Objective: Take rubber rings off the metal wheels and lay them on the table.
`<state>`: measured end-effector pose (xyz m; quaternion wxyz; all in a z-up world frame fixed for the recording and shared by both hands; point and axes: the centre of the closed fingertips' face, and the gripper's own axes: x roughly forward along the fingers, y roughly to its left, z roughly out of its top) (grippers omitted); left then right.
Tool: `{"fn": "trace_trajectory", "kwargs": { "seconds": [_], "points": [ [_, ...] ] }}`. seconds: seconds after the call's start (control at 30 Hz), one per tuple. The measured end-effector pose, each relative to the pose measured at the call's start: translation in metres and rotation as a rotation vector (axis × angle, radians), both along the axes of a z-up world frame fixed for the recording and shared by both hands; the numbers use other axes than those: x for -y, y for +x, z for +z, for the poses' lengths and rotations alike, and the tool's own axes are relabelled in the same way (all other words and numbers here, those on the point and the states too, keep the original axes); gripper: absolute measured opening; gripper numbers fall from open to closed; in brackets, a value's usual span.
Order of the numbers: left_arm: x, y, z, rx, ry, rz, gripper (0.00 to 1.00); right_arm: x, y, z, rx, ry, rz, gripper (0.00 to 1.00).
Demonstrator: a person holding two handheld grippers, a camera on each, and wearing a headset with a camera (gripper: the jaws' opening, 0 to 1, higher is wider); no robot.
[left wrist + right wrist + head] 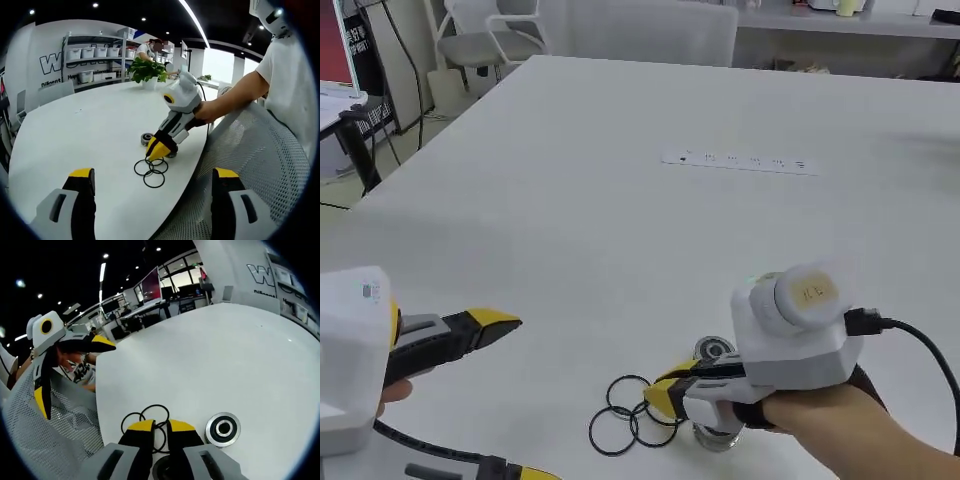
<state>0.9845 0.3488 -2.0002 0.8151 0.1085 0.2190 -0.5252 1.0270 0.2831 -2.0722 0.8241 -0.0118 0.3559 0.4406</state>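
White surface [620,200]: loose rings [625,415] lie beside a wheel [223,429]. Right tongs [162,427] narrow, tips at the rings; left tongs [153,174] wide, well apart. Probably laying down a ring; next needs release, then the wheel.

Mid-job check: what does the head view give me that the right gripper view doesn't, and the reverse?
Head view adds the hand holding the right gripper and its black cable. Right gripper view adds a mesh chair back past the table edge and monitors on desks. Both share the rubber rings at the right gripper's shut tips, a metal wheel beside them, and the open left gripper.
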Motion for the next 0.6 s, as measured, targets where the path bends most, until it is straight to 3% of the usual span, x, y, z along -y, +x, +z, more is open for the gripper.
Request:
{"fn": "trace_trajectory", "kwargs": {
  "seconds": [0.2, 0.6],
  "points": [
    [0.000, 0.000, 0.000, -0.001, 0.001, -0.003, 0.96, 0.006, 0.009, 0.014, 0.008, 0.040, -0.046, 0.09],
    [0.001, -0.003, -0.001, -0.007, 0.000, -0.013, 0.97, 0.021, 0.030, 0.064, 0.079, 0.157, -0.133, 0.20]
  ]
}}
